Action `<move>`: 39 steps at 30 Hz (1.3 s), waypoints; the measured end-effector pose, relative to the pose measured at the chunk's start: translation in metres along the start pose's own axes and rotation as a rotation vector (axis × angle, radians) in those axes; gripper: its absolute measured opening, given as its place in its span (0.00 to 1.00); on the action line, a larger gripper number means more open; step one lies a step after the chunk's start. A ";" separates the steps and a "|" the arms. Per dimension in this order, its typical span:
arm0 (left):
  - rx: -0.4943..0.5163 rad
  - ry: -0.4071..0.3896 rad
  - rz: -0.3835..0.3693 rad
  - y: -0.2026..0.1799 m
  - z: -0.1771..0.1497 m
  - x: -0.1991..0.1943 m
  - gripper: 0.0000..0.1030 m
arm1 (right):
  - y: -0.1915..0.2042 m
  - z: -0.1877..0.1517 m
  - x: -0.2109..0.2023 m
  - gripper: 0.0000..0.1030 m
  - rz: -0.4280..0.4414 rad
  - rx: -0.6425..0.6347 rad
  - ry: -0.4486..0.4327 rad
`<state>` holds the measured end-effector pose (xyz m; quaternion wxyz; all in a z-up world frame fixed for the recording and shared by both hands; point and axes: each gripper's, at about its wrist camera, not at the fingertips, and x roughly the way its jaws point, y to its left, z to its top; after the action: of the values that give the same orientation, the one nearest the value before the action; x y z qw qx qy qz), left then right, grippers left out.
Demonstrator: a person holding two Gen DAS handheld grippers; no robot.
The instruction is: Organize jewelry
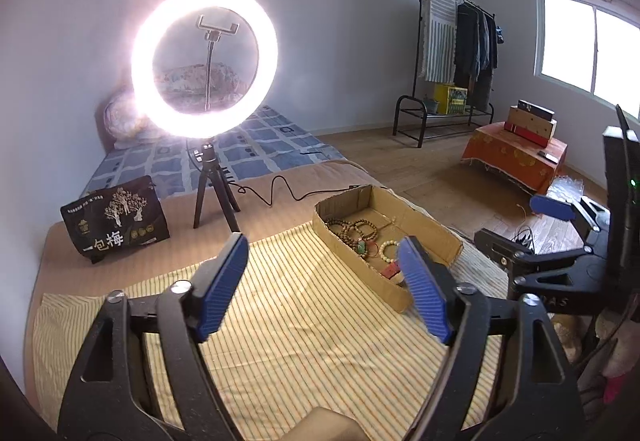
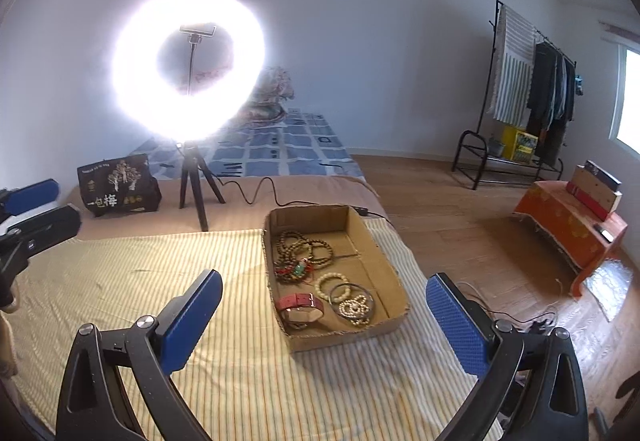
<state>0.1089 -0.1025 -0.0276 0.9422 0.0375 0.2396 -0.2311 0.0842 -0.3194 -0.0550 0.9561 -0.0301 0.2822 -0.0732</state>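
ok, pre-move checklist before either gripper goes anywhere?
1. Left gripper open, nothing between the pads: ok.
2. Right gripper open, nothing held: ok.
3. Jewelry in the box: beads, watch, bangle all inside: ok.
4. Striped cloth clear of stray pieces: ok, as far as both views show.
5. Pieces untangled: not ok, beads piled together.
6. Ring light cable clear of the box: cannot tell, it runs close behind it.
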 end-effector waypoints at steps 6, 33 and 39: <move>0.000 -0.012 0.017 -0.002 -0.004 -0.013 0.83 | 0.003 0.002 -0.013 1.00 0.003 0.000 -0.026; -0.023 -0.002 0.085 0.006 -0.016 -0.013 1.00 | 0.000 -0.008 -0.003 1.00 0.000 0.040 -0.025; -0.022 0.000 0.085 0.005 -0.017 -0.013 1.00 | 0.001 -0.008 -0.001 1.00 -0.002 0.039 -0.021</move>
<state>0.0941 -0.0893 -0.0366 0.9515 0.0372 0.2404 -0.1880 0.0793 -0.3186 -0.0610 0.9594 -0.0122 0.2705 -0.0792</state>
